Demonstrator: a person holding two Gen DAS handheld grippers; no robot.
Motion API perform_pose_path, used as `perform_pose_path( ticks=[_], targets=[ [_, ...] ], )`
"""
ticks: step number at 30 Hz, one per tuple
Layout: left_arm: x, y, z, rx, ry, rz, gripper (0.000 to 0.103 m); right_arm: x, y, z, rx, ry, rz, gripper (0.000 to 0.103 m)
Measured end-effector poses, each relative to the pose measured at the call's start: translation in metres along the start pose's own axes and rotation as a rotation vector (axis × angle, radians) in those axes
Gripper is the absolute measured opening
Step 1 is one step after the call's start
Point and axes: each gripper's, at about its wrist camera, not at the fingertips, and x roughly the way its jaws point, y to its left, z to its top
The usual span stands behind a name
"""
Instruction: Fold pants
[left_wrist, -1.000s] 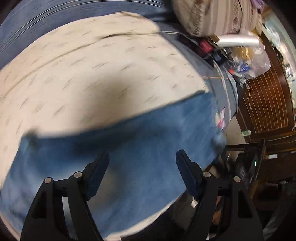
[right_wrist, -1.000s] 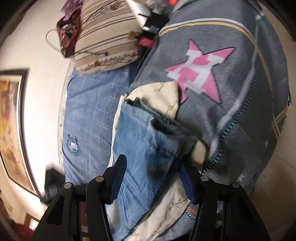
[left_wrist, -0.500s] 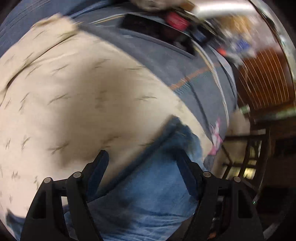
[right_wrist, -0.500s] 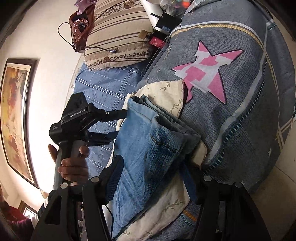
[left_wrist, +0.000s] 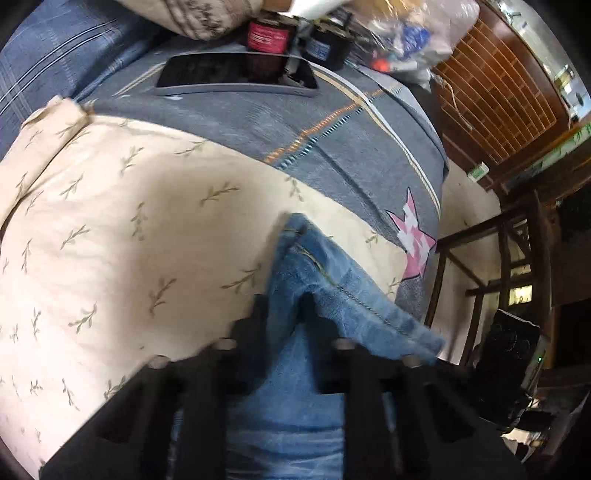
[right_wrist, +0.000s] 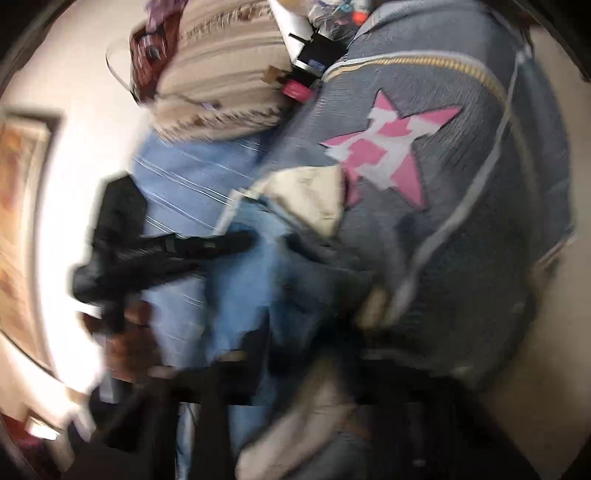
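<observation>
The blue denim pants (left_wrist: 325, 266) lie on a cream leaf-print cloth (left_wrist: 129, 240) on the bed. My left gripper (left_wrist: 284, 299) points steeply down and is shut on a bunched corner of the denim near its stitched hem. In the blurred right wrist view, the pants (right_wrist: 251, 280) run toward the camera. The left gripper (right_wrist: 243, 240) reaches in from the left onto their far end, held by a hand (right_wrist: 129, 343). My right gripper (right_wrist: 295, 339) sits at the near end, its jaws closing, with a thick denim fold pinched between them.
A grey blanket with a pink star (right_wrist: 461, 258) covers the bed's right side. A dark tablet (left_wrist: 236, 74), jars and bags crowd the head of the bed beside a striped pillow (right_wrist: 221, 92). A dark wooden frame (left_wrist: 498, 258) stands beyond the bed edge.
The left gripper slid across the cream cloth to the pants' corner and closed on it. The right gripper's jaws narrowed onto the denim fold. The left gripper came into the right wrist view.
</observation>
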Motion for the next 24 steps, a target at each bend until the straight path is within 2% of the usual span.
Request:
perform_pose_path(
  ticks=[3, 7, 14, 20, 24],
  targets=[
    [-0.021, -0.001, -0.007, -0.024, -0.054, -0.051, 0.008, -0.012, 0.019, 0.001, -0.063, -0.02, -0.02, 0.016],
    [-0.056, 0.0, -0.021, -0.034, -0.117, -0.063, 0.008, -0.029, 0.061, -0.005, -0.241, -0.052, -0.057, 0.015],
    [-0.096, 0.024, -0.062, -0.133, -0.181, -0.063, 0.008, -0.036, 0.14, -0.048, -0.544, -0.037, -0.074, 0.014],
    [-0.117, 0.065, -0.121, -0.281, -0.208, -0.024, 0.011, -0.005, 0.19, -0.107, -0.703, 0.085, -0.016, 0.014],
    [-0.116, 0.107, -0.175, -0.454, -0.195, -0.013, 0.015, 0.028, 0.213, -0.16, -0.803, 0.247, 0.028, 0.019]
  ],
)
